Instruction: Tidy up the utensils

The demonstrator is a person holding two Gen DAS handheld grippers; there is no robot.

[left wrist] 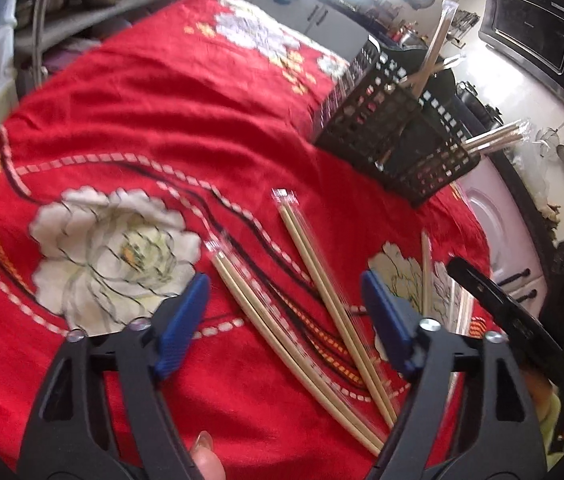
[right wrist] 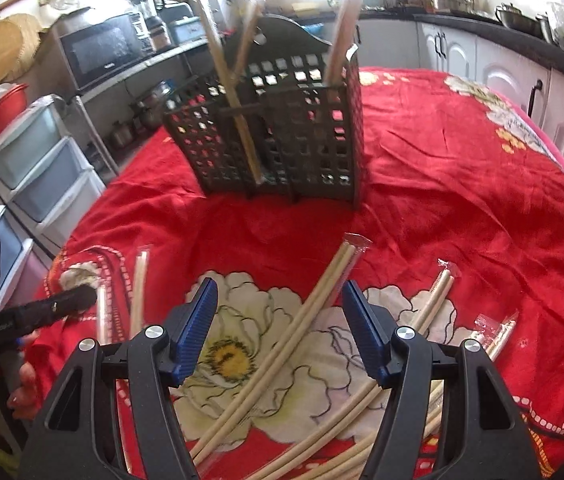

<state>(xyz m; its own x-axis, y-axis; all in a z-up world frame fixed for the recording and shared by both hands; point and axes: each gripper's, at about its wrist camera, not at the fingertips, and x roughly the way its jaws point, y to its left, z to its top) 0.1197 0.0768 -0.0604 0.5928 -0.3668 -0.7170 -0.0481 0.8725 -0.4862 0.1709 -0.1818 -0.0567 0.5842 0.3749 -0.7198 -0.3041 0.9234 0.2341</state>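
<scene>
A: What's hard to make out here?

B: Both views are motion-blurred. The black plastic lattice utensil basket (right wrist: 278,132) hides the lower ends of the wrapped chopsticks standing in it, and the bottom edge of the right view cuts off the loose pairs.

A: Any writing?

B: A small white word on the black strap (right wrist: 2,326) at the left of the right view, too blurred to read. The black microwave oven (right wrist: 100,50) carries a tiny label I can't read either.

A: And the claws?

B: The left claw (left wrist: 283,320) stands well apart, blue pads touching nothing, with clear-wrapped pale wooden chopstick pairs (left wrist: 321,300) lying on the red flowered cloth (left wrist: 142,120) between and beyond them. The right claw (right wrist: 280,332) is parted likewise, empty, above another pair (right wrist: 309,308) across the white flower.

A: Where's the basket?

B: Upright on the cloth-covered counter, beyond the loose chopsticks.

A: Surroundings?

B: Pale plastic drawers (right wrist: 38,168), a red basin (right wrist: 0,110), white cabinets (right wrist: 501,76).
</scene>
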